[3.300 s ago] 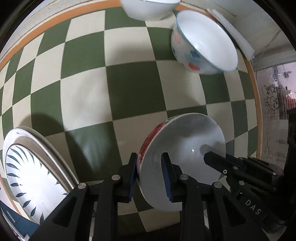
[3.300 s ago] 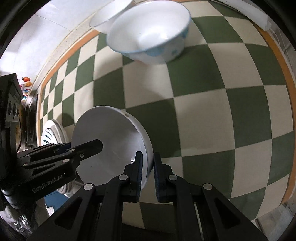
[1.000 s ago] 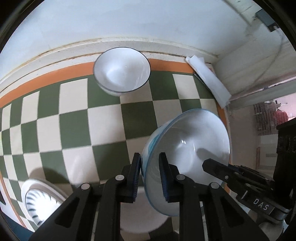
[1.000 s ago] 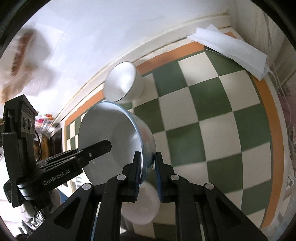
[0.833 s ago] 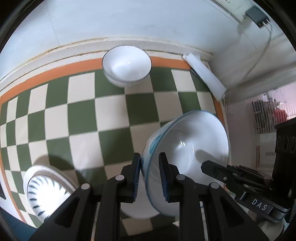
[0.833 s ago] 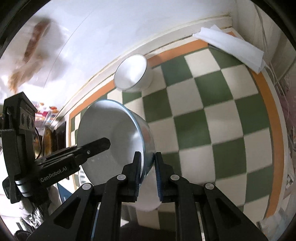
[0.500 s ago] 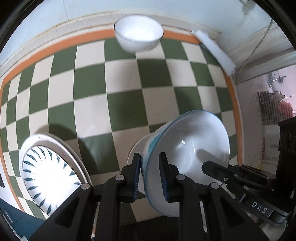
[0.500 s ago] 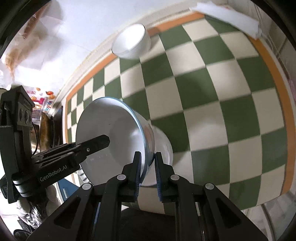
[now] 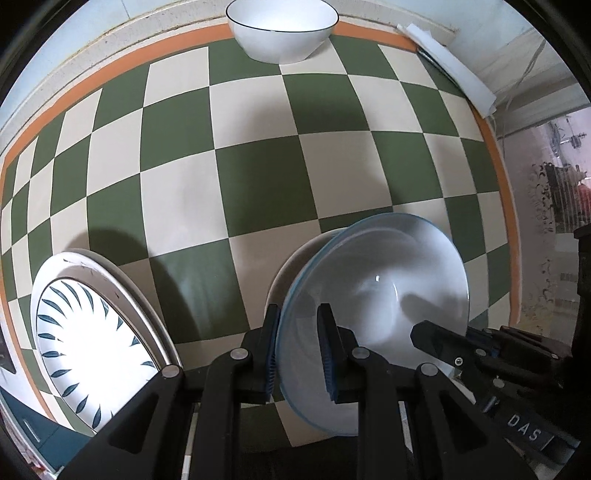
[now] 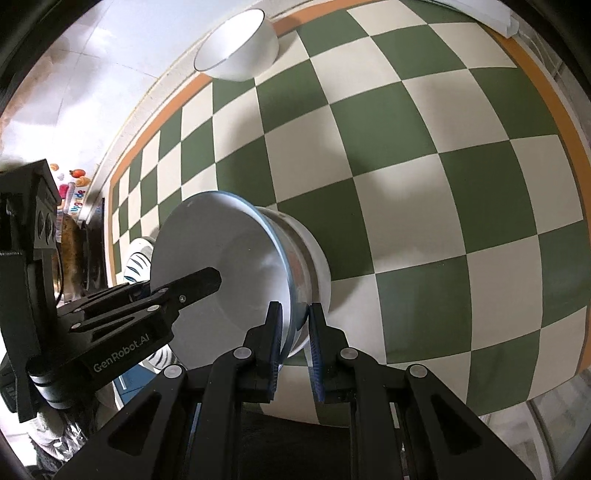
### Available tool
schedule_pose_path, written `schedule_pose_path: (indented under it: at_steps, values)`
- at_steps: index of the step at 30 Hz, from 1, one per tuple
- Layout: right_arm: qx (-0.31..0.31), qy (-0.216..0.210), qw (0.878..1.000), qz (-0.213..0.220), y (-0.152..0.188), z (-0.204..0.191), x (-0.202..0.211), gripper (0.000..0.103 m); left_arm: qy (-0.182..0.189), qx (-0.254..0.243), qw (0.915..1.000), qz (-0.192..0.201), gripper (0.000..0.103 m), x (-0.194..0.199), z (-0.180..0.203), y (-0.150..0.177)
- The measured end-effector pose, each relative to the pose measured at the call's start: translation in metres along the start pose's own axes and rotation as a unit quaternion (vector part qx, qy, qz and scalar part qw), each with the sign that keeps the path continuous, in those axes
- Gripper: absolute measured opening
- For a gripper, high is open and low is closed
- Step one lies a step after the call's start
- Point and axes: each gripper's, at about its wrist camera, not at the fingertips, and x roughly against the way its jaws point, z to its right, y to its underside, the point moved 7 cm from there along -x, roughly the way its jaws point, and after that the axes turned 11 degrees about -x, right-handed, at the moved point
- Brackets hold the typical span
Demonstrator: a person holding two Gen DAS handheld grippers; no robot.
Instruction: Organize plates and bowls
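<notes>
1. Blue-rimmed bowl (image 9: 373, 314): lower right of the left wrist view, lower centre-left of the right wrist view. Held at opposite rims by both tongs, tilted, seated in or just over a white bowl (image 10: 316, 258) beneath.
2. Left gripper (image 9: 298, 350): narrow, clamped on the bowl's rim.
3. Right gripper (image 10: 295, 339): narrow, clamped on the far rim.
4. Plates (image 9: 92, 332): lower left, a leaf-patterned plate stacked on at least one more; appears sorted.
5. Black-rimmed bowl (image 9: 282, 31): top centre, alone by the wall; judged still to be stacked.
6. Progress: the nesting looks nearly done, release pending.
7. Unclear: the under bowl is mostly hidden; whether the two touch cannot be told. The plate count is uncertain and the stack is cut by the frame edge.
</notes>
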Motion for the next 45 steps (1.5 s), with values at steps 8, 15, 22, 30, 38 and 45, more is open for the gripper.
schedule_pose_path:
  at_steps: [8, 15, 22, 30, 38, 45]
  values:
    - [-0.002, 0.007, 1.000, -0.013, -0.004, 0.001, 0.000, 0.016, -0.004, -0.007, 0.9998, -0.020, 0.018, -0.010, 0.002, 0.000]
    - [-0.008, -0.002, 1.000, -0.018, -0.005, 0.001, -0.001, 0.016, 0.017, 0.009, 0.9991, -0.038, 0.018, -0.010, -0.001, 0.000]
    - [-0.005, -0.005, 1.000, -0.018, -0.008, 0.002, 0.002, 0.016, 0.036, 0.029, 0.9978, -0.047, 0.018, -0.002, -0.005, 0.003]
    - [-0.001, 0.001, 1.000, -0.027, -0.006, 0.002, -0.004, 0.016, 0.005, 0.012, 0.9984, -0.055, 0.018, 0.006, -0.005, 0.005]
    - [-0.001, -0.001, 1.000, -0.027, -0.006, -0.002, -0.003, 0.016, -0.005, 0.007, 0.9990, -0.044, 0.019, 0.010, -0.008, 0.002]
    - [-0.014, -0.041, 0.999, 0.004, -0.036, -0.012, 0.041, 0.017, -0.030, 0.017, 0.9978, 0.057, 0.022, 0.078, -0.024, -0.031]
